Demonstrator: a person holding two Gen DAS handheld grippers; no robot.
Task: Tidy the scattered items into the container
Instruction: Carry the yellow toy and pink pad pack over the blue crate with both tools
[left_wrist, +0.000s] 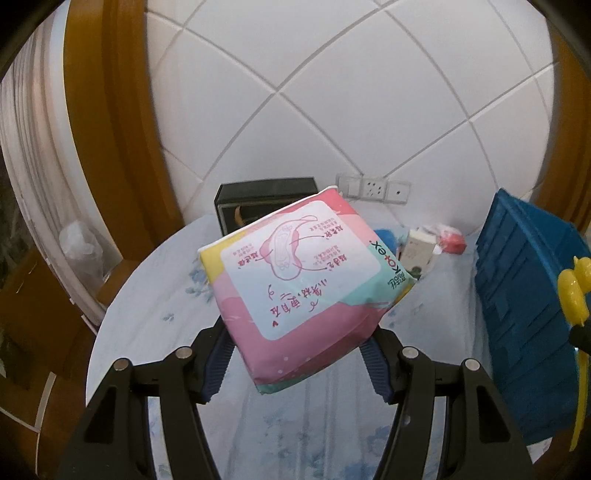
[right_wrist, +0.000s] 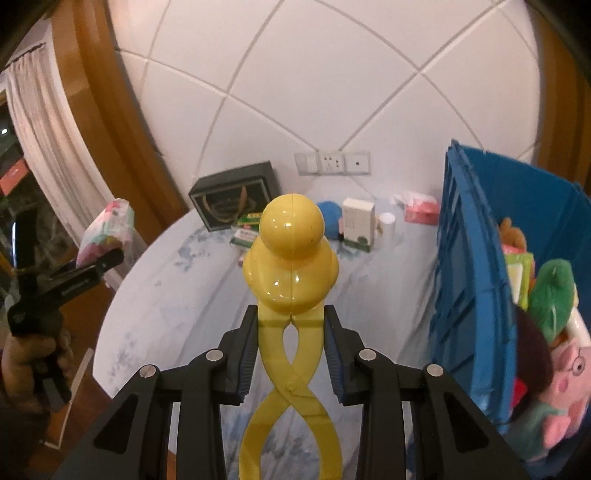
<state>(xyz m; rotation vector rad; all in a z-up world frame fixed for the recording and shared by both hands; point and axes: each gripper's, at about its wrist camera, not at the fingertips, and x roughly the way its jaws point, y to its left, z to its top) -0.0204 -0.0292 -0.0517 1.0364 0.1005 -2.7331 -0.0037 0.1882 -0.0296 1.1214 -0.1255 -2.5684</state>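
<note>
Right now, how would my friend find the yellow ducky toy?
Look at the round table with the pale flowery cloth, left of the big blue crate. Above the cloth, the right hand-held gripper squeezes the yellow duck tongs. Nothing else nearby is shiny yellow, duck-shaped on top, with crossed scissor-like handles.

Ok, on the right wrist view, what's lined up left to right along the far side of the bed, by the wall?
Dark framed box → blue round item → white carton → small white cup → red packet → blue crate.
</note>
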